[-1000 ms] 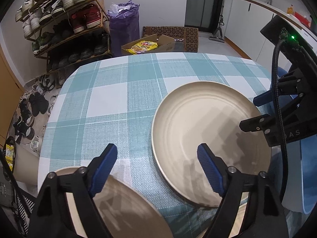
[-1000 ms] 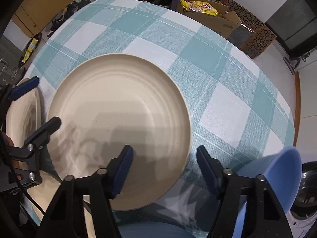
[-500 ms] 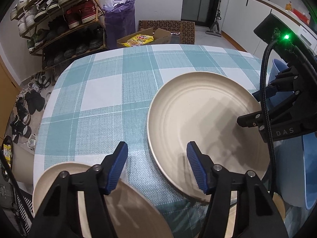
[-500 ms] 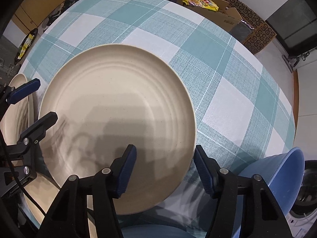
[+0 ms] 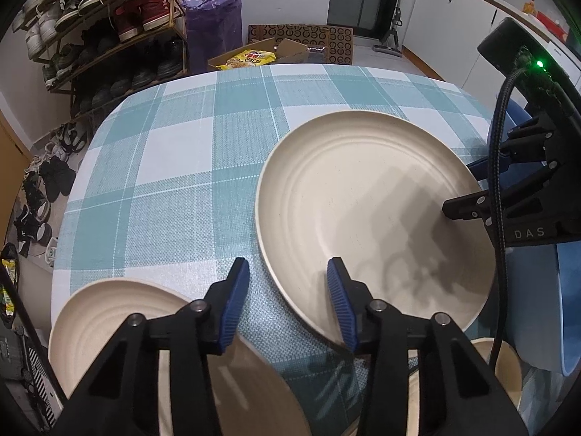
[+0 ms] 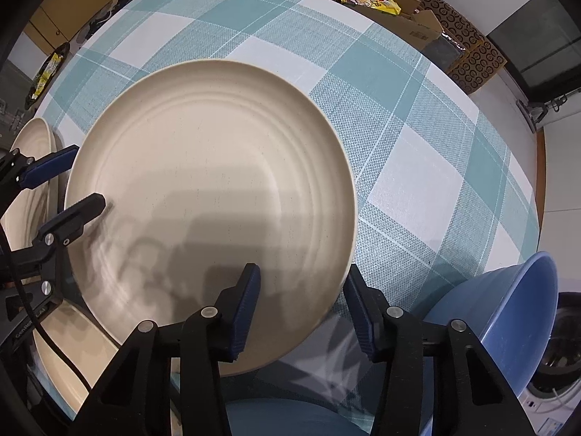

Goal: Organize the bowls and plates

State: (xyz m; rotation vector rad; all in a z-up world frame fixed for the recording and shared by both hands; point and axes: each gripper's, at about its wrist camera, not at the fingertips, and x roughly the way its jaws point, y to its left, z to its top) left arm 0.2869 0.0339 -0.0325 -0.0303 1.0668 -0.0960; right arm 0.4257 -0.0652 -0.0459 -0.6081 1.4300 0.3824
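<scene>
Shoe rack (image 5: 105, 32) — left wrist view only

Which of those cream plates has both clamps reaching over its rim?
The large cream plate in the middle of the checked tablecloth; the other cream plate sits apart by the table's edge.

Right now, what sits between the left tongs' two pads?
The big cream plate's near rim and a strip of checked tablecloth. The left tongs, just closing, straddle that rim; left wrist view shows pads clear.
</scene>
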